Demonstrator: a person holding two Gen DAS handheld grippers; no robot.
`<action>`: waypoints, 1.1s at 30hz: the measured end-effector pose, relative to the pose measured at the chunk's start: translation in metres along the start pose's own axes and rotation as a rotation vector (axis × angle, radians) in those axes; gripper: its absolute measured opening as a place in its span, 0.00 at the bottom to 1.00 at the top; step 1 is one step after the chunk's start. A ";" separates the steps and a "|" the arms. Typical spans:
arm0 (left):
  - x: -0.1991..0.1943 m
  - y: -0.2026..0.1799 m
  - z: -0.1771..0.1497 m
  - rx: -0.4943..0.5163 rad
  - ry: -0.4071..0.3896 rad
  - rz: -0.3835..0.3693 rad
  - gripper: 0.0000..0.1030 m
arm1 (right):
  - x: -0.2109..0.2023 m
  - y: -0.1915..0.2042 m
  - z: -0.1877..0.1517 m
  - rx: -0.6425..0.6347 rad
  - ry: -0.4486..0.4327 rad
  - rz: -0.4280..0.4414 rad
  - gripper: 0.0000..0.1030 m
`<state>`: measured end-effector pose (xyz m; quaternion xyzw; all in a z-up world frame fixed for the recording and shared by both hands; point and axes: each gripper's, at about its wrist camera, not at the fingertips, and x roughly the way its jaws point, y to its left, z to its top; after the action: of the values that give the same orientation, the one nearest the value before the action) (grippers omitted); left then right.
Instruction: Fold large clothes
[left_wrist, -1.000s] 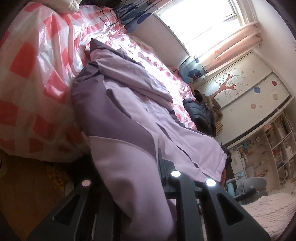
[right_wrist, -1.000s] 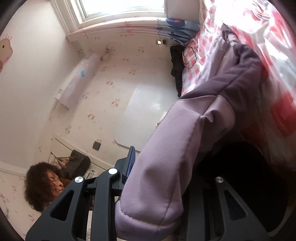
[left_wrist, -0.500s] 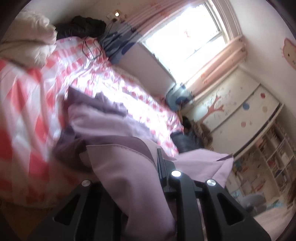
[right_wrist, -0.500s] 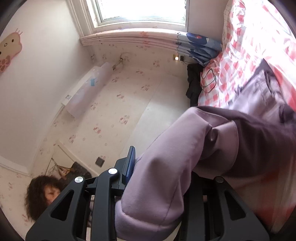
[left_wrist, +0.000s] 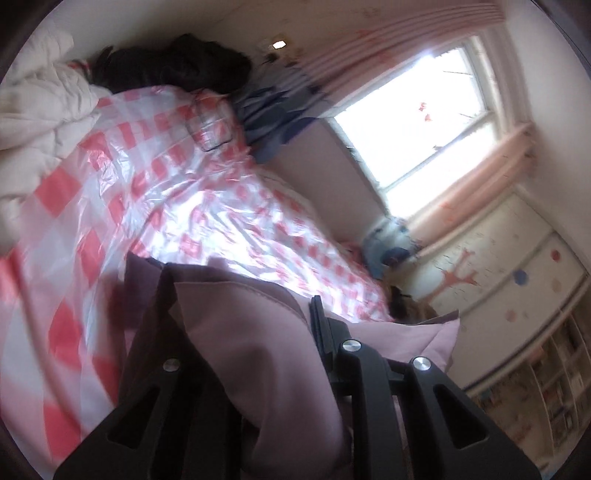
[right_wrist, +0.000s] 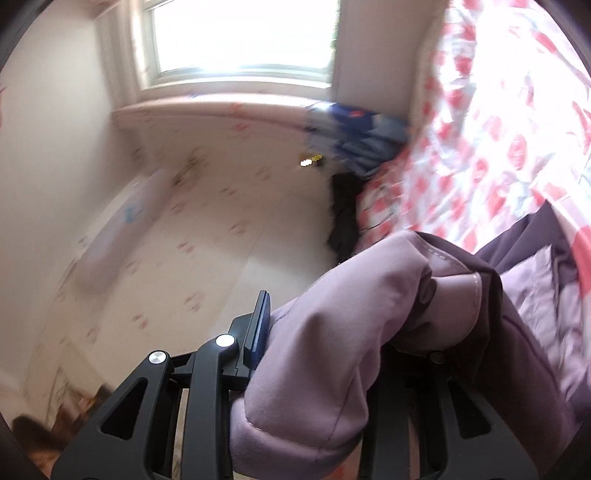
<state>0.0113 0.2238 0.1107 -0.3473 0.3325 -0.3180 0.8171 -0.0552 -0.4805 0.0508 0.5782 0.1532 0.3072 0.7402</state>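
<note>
A lilac jacket with dark purple panels is bunched between the black fingers of my left gripper, which is shut on its fabric. It hangs over the pink-and-white checked bed cover. In the right wrist view the same jacket fills the jaws as a thick padded roll, and my right gripper is shut on it. The right finger there is hidden under the cloth. More of the jacket trails to the right over the bed cover.
A white duvet and dark clothes lie at the head of the bed. A bright window with pink curtains, a blue bag and a decorated wardrobe lie beyond. The pale floor and blue curtain show at right.
Both grippers rose and swept toward the head of the bed, carrying the jacket's edge over the rest of it. The spread jacket has dropped out of sight; the views are blurred.
</note>
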 end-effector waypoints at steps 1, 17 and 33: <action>0.015 0.008 0.005 -0.015 0.005 0.024 0.16 | 0.008 -0.016 0.005 0.023 -0.012 -0.026 0.28; 0.144 0.119 0.003 -0.255 0.131 0.241 0.38 | 0.061 -0.164 0.026 0.196 0.049 -0.353 0.39; 0.140 -0.020 0.011 0.118 0.062 0.170 0.91 | 0.160 -0.041 -0.019 -0.451 0.241 -0.674 0.93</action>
<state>0.0950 0.1115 0.0871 -0.2589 0.3666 -0.2773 0.8495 0.0671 -0.3706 0.0267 0.2794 0.3482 0.1393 0.8839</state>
